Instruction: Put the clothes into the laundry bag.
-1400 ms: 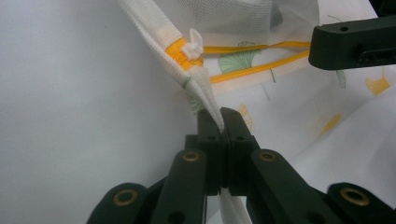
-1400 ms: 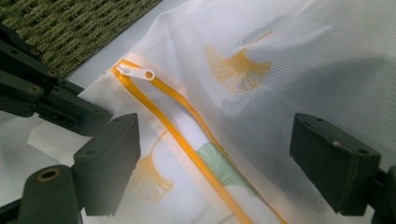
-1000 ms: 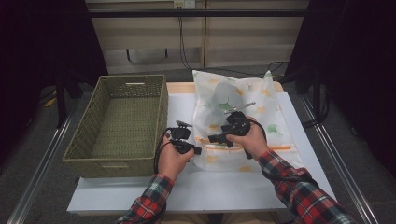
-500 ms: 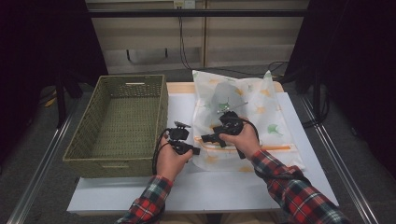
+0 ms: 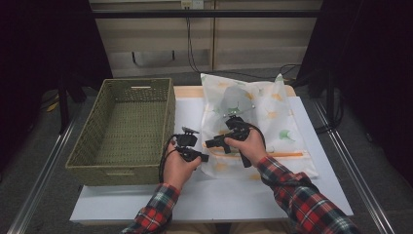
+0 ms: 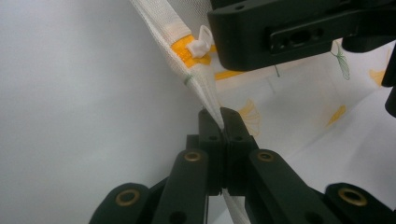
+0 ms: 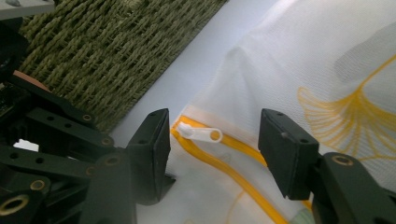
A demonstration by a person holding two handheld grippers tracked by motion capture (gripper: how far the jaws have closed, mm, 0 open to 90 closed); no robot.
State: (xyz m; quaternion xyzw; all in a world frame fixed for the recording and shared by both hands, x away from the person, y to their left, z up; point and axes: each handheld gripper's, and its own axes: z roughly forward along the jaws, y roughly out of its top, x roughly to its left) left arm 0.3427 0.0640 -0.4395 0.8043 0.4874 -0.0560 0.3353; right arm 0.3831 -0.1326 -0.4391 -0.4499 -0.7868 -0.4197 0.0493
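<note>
A white mesh bag [image 5: 263, 117] printed with yellow and green leaves lies on the white table [image 5: 272, 195], something grey showing inside it. My left gripper [image 5: 204, 157] is shut on the bag's near left corner; the left gripper view shows the jaws pinching the white edge seam [image 6: 205, 88]. The orange zipper [image 7: 233, 170] ends there, with its white pull tab [image 7: 201, 134] lying flat. My right gripper [image 7: 212, 140] straddles that tab. Its jaws have just been closing, with the tab between them, and the pads stand clear of it.
A green woven basket [image 5: 122, 126] stands at the table's left, its wall close behind both grippers [image 7: 107, 51]. The bag covers the right half of the table back to its far edge. Bare white table lies in front of the hands.
My right gripper has edged left along the bag toward the corner held by the left gripper. The left gripper has kept still.
</note>
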